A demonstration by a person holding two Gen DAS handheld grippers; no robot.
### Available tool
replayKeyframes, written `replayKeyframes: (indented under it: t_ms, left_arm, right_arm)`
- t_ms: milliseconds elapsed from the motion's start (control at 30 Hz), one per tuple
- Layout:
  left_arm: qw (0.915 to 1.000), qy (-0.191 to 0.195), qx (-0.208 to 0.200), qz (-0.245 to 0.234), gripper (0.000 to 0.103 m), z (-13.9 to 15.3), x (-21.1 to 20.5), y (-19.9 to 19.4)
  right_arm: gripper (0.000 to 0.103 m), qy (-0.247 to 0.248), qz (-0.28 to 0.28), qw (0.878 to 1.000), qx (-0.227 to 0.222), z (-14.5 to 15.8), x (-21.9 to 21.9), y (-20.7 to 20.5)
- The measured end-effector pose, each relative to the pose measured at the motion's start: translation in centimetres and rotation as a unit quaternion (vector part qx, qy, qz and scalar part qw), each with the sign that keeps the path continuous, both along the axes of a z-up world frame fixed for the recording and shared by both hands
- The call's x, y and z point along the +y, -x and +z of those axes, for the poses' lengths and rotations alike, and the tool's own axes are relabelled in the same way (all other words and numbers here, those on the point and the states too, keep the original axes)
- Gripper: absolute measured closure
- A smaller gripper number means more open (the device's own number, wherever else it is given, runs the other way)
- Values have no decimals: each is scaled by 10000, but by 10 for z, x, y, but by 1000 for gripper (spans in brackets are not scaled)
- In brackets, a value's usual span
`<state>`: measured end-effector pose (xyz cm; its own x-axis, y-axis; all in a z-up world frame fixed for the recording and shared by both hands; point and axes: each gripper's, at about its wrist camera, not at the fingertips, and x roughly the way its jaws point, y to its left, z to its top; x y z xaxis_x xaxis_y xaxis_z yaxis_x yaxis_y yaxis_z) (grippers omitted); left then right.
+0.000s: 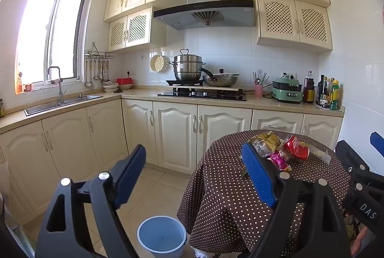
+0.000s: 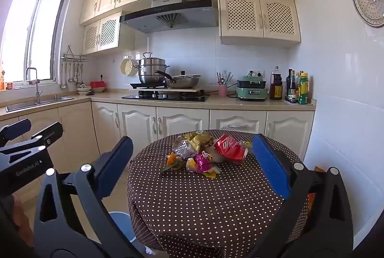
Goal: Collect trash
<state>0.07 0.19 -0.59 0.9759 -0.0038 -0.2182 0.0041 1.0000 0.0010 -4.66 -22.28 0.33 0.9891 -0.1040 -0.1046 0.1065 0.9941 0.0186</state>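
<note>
1. The trash sits in one loose heap near the far middle of the round table (image 2: 216, 205), which wears a dotted cloth. In the heap: a crushed red can (image 2: 231, 146), a gold wrapper (image 2: 196, 138), a silver wrapper (image 2: 183, 150), a pink wrapper (image 2: 201, 161), and orange peel (image 2: 171, 158) at the near left edge.
2. The bin (image 1: 162, 237), pale blue and seemingly empty, stands on the floor just beside the table's left side, low and close to the person.
3. The left gripper (image 1: 194, 176) is released, its jaws spread wide with nothing between them; it hangs left of the table, above the floor and bin.
4. The right gripper (image 2: 194, 167) is likewise released and empty, jaws wide, aimed almost level at the heap and short of it.
5. The step in hand appears to be the first reach. The right gripper is better placed, since the heap lies straight between its fingers.
6. Take one piece at a time. The can is likely the easiest: stiff, on the right edge, free of the rest. Close across its crushed body, not its rim.
7. Wrappers are thin and springy; come down low and pinch a raised fold, or the pads may slide off.
8. Watch the cloth: a low pinch could catch and drag it, spilling the heap.
9. Carry each piece left and release it well over the bin.
</note>
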Motion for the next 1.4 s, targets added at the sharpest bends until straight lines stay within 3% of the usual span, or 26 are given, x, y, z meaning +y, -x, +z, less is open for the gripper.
replayKeyframes:
  t_ms: [1400]
  left_arm:
    - [10000, -33, 8, 8, 22, -2, 0, -5]
  right_arm:
    - [6, -18, 23, 10000, 77, -9, 2, -10]
